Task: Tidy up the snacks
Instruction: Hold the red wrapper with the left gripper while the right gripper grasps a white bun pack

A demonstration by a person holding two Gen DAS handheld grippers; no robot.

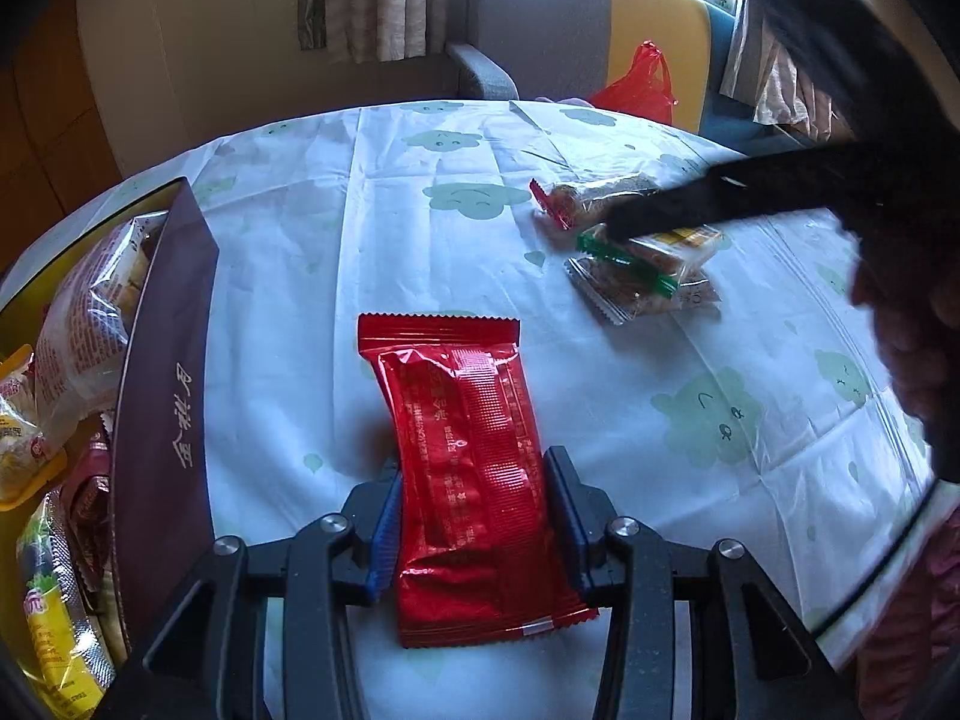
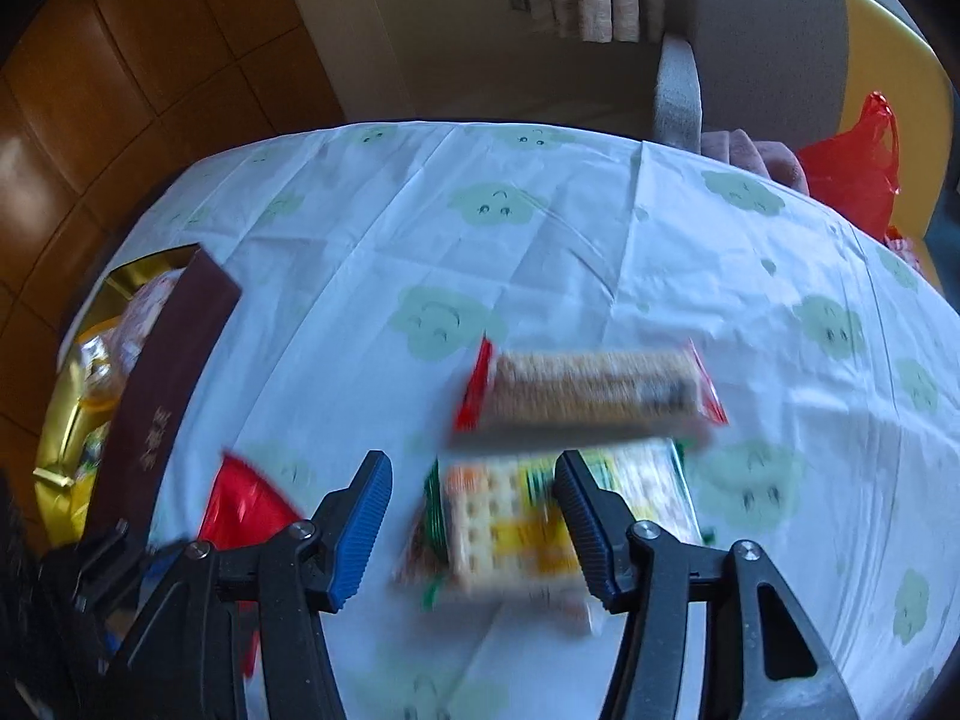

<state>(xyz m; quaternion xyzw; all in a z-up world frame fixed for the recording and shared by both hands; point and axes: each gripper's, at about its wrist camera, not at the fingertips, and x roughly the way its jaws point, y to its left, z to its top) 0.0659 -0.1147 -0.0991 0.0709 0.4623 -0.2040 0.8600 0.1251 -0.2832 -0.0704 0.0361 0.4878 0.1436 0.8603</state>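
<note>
With the left gripper pinching the slick red packet beside the box, it might slip out, while the right gripper, jaws spread, hovers over the heaped green-edged snack

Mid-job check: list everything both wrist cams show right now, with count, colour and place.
red snack packet: 1, shiny red, flat on the table between the left jaws
red-ended bar: 1, clear wrap with red ends, mid-table ahead of the right gripper
green-and-yellow packets: at least 2, overlapping, under the right jaws; blurred
box: 1, dark brown wall, gold inside, table's left edge, holding several snack bags
tablecloth: 1, white with green cloud faces
red plastic bag: 1, beyond the table's far edge
armchair: 1, grey and yellow, behind the table
left gripper: jaws around the red packet
right gripper: jaws open over the packets
</note>
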